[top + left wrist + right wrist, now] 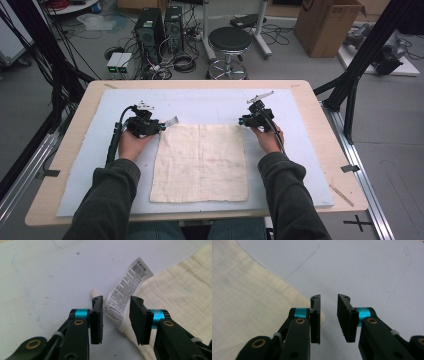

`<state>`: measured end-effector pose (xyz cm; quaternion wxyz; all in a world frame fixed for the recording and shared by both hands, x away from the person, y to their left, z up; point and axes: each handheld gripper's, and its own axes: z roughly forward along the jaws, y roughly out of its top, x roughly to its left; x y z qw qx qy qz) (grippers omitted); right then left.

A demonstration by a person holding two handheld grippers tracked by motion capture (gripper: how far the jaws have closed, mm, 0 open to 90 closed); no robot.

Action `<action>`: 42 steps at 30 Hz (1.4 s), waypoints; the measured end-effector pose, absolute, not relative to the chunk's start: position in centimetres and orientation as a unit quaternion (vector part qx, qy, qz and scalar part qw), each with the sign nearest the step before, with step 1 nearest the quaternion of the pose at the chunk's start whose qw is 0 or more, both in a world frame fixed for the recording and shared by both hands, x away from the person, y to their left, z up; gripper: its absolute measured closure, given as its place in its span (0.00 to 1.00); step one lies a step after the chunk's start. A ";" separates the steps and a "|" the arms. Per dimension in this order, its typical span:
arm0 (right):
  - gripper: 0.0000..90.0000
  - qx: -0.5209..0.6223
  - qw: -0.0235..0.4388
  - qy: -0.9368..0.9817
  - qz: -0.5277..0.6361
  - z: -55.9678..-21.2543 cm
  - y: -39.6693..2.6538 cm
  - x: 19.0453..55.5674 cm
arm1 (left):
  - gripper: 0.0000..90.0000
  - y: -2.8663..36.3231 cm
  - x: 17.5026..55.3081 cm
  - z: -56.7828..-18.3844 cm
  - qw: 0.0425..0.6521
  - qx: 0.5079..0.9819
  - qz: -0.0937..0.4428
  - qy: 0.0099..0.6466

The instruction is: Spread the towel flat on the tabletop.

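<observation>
Left gripper (161, 126) sits right at the far left corner of the square cream-coloured woven cloth (201, 162), and in the left gripper view (116, 315) its jaws stand partly apart with nothing pinched: the white printed care label (126, 291) with a barcode lies on the mat between and just beyond them, and the pads aren't pressing on it. A small cream corner tip of the cloth pokes out just past the left-hand jaw in that view. Right gripper (243, 120) is at the far right corner of the same cloth, and in the right gripper view (328, 315) it's a narrower gap, also holding nothing; the cloth's (249, 302) edge runs under the left-hand jaw there, with bare mat between the jaws. The cloth itself lies spread flat and smooth in the middle of the pale blue-white foam mat (90, 165), which covers most of the light wooden table (60, 165). The person's hands grip each gripper body from the near side, dark green sleeves coming in from the bottom of the high view. Behind the table there's a black round stool (229, 40), two black computer towers (159, 27) with a tangle of cables, and a brown cardboard box (325, 25) on the grey floor.
</observation>
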<state>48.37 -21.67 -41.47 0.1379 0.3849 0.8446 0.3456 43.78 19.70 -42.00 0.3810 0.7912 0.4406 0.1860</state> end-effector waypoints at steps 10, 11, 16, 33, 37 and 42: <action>0.64 0.361 0.100 0.839 0.395 -39.9 -21.8 46.9 | 0.65 19.9 41.6 -40.4 0.412 0.794 0.176 0.412; 0.62 0.359 0.095 0.838 0.399 -39.7 -21.8 46.6 | 0.65 19.9 41.5 -40.4 0.414 0.794 0.176 0.410; 0.57 0.352 0.083 0.836 0.412 -39.5 -21.9 45.9 | 0.63 20.3 40.9 -40.0 0.426 0.791 0.171 0.405; 0.48 0.336 0.074 0.836 0.428 -38.5 -22.1 43.0 | 0.59 21.0 38.3 -39.1 0.453 0.790 0.159 0.381; 0.46 0.327 0.075 0.840 0.428 -38.1 -21.9 42.3 | 0.58 21.2 37.4 -39.1 0.455 0.792 0.158 0.376; 0.44 0.317 0.080 0.840 0.433 -37.5 -21.7 41.5 | 0.55 21.5 36.7 -38.6 0.460 0.790 0.160 0.373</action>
